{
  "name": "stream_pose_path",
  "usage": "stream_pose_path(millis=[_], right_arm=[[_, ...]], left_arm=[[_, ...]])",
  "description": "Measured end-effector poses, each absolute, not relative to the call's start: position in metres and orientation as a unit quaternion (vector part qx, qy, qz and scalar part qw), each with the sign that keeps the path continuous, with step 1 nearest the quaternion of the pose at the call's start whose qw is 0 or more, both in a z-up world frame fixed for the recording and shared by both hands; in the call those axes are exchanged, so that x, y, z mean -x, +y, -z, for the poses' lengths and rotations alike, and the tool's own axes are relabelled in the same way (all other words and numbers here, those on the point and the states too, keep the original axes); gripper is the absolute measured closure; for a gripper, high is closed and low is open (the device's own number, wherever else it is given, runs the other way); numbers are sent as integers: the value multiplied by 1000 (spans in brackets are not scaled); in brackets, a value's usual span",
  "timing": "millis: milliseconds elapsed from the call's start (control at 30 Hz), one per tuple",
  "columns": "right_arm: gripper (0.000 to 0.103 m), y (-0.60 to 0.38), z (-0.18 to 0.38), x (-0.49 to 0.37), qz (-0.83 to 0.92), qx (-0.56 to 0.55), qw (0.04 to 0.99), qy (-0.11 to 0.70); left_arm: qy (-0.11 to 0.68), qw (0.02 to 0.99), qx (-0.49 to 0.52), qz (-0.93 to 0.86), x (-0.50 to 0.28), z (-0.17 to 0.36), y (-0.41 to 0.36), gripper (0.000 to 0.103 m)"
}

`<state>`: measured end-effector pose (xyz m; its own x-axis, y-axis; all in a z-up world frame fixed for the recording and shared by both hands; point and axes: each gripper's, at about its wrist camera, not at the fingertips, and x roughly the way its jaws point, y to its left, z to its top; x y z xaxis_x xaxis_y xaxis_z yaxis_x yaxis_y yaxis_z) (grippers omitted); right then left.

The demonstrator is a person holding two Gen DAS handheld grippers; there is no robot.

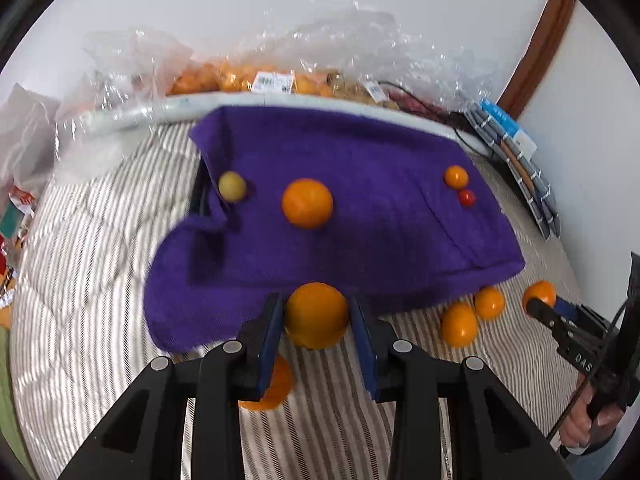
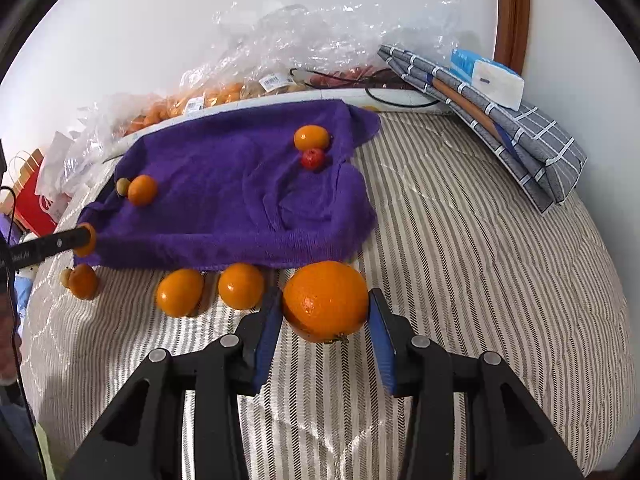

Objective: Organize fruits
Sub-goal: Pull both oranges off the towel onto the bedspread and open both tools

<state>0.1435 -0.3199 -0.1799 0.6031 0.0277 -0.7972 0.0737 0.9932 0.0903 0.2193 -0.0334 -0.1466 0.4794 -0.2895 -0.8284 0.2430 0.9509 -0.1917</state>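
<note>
Our left gripper (image 1: 316, 316) clamps one orange (image 1: 316, 314) above the striped bedding (image 1: 100, 280); our right gripper (image 2: 325, 308) brackets another orange (image 2: 326, 300), grip uncertain.

We see a plain white wall (image 2: 168, 32) behind everything, with a curved brown wooden frame (image 2: 514, 12) at its right. Below lies a bed with a striped quilt (image 2: 480, 248), beige and white, stitched in a loose pattern. Crumpled clear plastic (image 2: 320, 36) is heaped along the wall. A folded grey checked cloth (image 2: 532, 148) leans at the right, a white box (image 2: 496, 80) on top. At the far left stands a red bag (image 2: 34, 204). The light is soft and even.
</note>
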Motion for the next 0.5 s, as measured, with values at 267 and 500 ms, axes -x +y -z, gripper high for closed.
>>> stream_pose_path(millis=[267, 500], right_arm=[[61, -317, 199, -161, 10, -58, 886, 460], [60, -311, 200, -163, 3, -44, 890, 454]], left_arm=[[507, 849, 4, 151, -219, 166, -49, 70], [509, 849, -3, 144, -220, 172, -54, 70]])
